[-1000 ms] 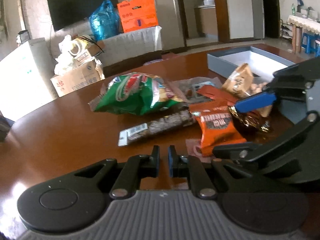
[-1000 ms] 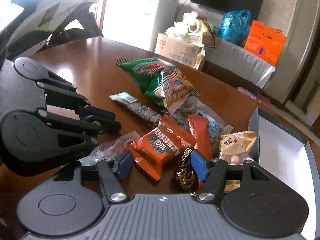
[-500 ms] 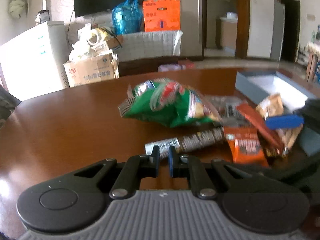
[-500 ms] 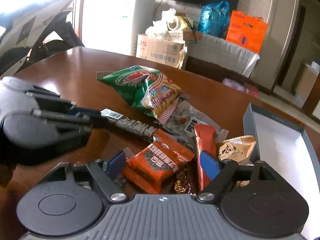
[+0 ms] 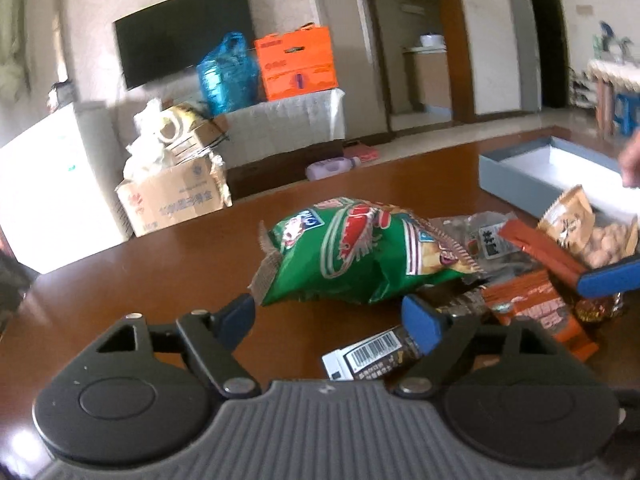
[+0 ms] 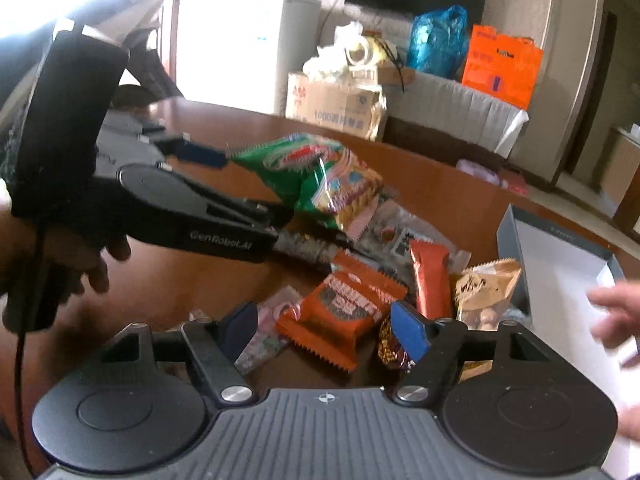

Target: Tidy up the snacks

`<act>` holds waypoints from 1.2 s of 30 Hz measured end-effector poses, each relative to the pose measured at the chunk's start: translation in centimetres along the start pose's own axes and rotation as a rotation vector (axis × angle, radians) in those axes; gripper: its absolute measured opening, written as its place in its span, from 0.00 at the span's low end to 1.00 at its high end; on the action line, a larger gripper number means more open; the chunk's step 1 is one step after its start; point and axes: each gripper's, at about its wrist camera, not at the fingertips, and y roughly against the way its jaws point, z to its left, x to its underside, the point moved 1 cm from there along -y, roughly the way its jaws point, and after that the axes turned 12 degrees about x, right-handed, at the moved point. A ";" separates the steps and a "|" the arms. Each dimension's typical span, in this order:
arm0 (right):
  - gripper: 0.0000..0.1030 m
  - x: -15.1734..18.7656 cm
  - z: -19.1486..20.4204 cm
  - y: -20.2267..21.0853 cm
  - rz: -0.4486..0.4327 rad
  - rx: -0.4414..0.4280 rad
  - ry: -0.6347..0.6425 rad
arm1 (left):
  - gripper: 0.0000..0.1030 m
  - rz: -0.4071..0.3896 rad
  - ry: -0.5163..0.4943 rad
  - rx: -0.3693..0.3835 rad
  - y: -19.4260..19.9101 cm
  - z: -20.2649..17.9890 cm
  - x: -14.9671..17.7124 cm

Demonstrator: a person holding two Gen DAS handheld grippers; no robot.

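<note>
Left wrist view: left gripper (image 5: 328, 314), fingers spread and grasping nothing, frames the crinkled green foil snack bag (image 5: 352, 256) at frame centre, with a dark barcoded snack bar (image 5: 380, 354) beside its right finger. Right wrist view: right gripper (image 6: 324, 330), likewise spread and empty, sits over the orange serrated-edge snack packet (image 6: 340, 312); the grey open-top cardboard box (image 6: 516, 240) occupies the right edge on the brown wooden table (image 6: 432, 184).

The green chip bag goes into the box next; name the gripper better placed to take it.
Left. The left gripper is open with the green chip bag right ahead between its fingers; the right gripper faces the orange packet.
</note>
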 end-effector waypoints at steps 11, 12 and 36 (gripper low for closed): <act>0.72 -1.2 0.4 -3.1 0.051 0.043 -0.084 | 0.92 0.074 -0.101 0.016 -4.5 -0.1 -1.4; 0.72 -1.2 0.4 -3.2 0.048 0.046 -0.089 | 0.93 0.076 -0.105 0.019 -4.7 -0.1 -1.5; 0.61 0.4 -1.4 -1.2 0.029 -0.042 -0.024 | 0.93 0.027 0.048 0.210 0.5 0.2 1.7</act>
